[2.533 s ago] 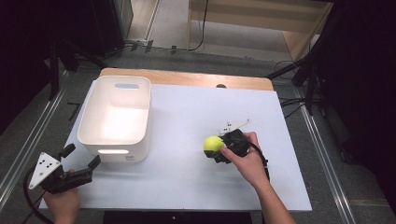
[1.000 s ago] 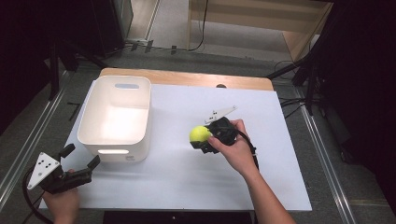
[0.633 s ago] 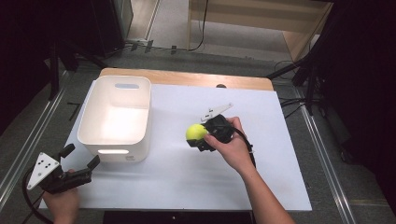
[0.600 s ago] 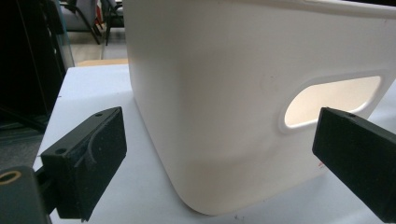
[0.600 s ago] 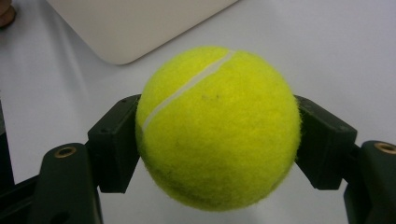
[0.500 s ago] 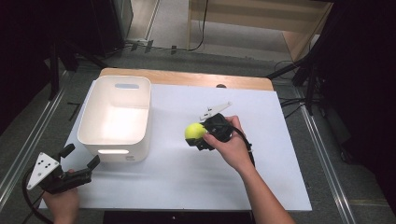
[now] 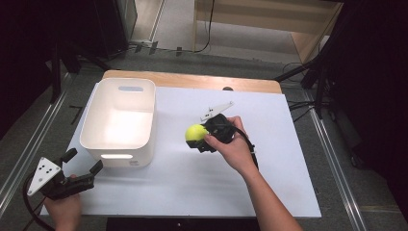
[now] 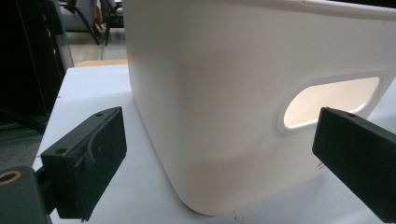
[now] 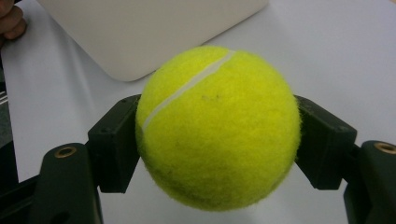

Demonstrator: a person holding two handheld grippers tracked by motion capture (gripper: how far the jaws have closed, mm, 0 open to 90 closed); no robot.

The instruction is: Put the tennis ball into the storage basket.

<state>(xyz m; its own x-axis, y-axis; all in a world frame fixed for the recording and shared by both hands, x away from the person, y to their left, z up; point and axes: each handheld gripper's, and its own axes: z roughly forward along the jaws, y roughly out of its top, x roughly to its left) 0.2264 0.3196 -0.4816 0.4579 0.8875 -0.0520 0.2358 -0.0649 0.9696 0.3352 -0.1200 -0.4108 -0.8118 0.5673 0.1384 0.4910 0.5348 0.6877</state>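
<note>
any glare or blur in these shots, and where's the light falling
High view: the white bin is blown out inside and the surroundings fall to black. Left gripper view: the bin's handle slot glows, and the near jaws look soft. Right gripper view: the tennis ball is sharp, evenly lit.

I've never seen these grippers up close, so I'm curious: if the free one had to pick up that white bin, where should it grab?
Probably the near end wall of the white bin, by the handle slot facing the open left gripper. Come from the person's side, one jaw through the slot or over the rim, since the body looks too wide to span.
</note>
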